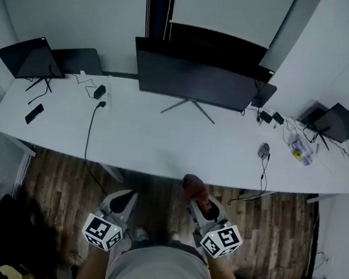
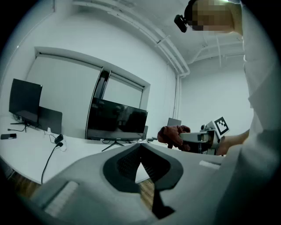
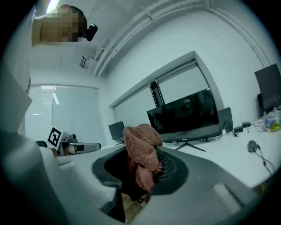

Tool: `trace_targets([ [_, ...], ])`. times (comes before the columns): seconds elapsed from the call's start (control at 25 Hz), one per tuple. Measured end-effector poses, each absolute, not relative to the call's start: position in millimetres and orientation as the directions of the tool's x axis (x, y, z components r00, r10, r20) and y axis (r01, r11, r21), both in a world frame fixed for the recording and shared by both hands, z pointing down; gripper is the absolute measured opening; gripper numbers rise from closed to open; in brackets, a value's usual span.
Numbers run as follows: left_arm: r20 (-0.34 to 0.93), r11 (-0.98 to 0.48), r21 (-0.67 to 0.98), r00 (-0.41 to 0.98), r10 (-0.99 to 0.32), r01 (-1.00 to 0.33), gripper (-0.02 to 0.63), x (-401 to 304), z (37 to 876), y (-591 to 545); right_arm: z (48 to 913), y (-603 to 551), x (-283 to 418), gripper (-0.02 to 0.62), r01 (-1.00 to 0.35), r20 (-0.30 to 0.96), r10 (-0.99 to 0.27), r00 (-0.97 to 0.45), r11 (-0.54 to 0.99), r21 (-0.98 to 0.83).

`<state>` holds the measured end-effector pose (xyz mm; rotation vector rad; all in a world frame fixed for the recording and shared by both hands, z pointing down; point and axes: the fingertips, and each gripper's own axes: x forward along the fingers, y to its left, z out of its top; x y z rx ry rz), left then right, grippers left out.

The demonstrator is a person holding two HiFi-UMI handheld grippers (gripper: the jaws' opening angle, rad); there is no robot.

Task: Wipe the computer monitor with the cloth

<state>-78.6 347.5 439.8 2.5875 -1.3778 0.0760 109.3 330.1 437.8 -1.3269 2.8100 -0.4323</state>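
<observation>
Cloth (image 3: 141, 154): reddish-brown terry, bunched into a wad. Your right tongs (image 3: 142, 162) are clamped on a fold of it. A lump stands up past the tips and a tail hangs down between the pads. In the head view the cloth sits lower centre, over the wooden floor just short of the near edge of the bench (image 1: 161, 143), well apart from the screen.

Left tongs (image 2: 141, 151): tips drawn together, nothing between them. They hang lower left of centre in the head view.

Monitor (image 1: 198, 81): wide dark panel, upper centre, standing at the far side of the white bench on a thin splayed-leg stand (image 1: 189, 108). Smaller monitors stand at the upper left (image 1: 32, 56) and right (image 1: 339, 122) of the bench. A mouse (image 1: 263, 150) and loose cables lie to the right of the stand.

Handling, as a judgement:
- The cloth looks light, limp and grippy. It should not slip from a pinch, but it will fold over itself.
- Lead with the lump beyond the tips so the hard tongs never meet the glass.
- The panel looks thin and its stand slight, so expect it to rock under pressure.
- If you need a hold, take the lower bezel or the stand with the left tongs, not the screen face.
- Keep the strokes light.
</observation>
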Motion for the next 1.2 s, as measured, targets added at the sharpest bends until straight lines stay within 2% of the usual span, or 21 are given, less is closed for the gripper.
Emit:
trace_targets([
  [0.48, 0.139, -0.553, 0.221, 0.587, -0.798, -0.803, 0.008, -129.2, 454.2, 325.0, 449.3, 314.0, 62.1, 0.13, -0.789, 0.151, -0.78, -0.607, 0.57, -0.23],
  [0.72, 0.165, -0.569, 0.236, 0.61, -0.775, -0.788, 0.008, -129.4, 467.4, 303.9, 465.8, 296.4, 62.6, 0.132, -0.809, 0.18, -0.798, -0.575, 0.522, -0.269],
  [1.2, 0.24, -0.529, 0.242, 0.578, -0.78, -0.813, 0.008, -113.4, 488.6, 182.1, 493.9, 152.2, 83.6, 0.133, -0.818, 0.206, -0.804, -0.558, 0.49, -0.302],
])
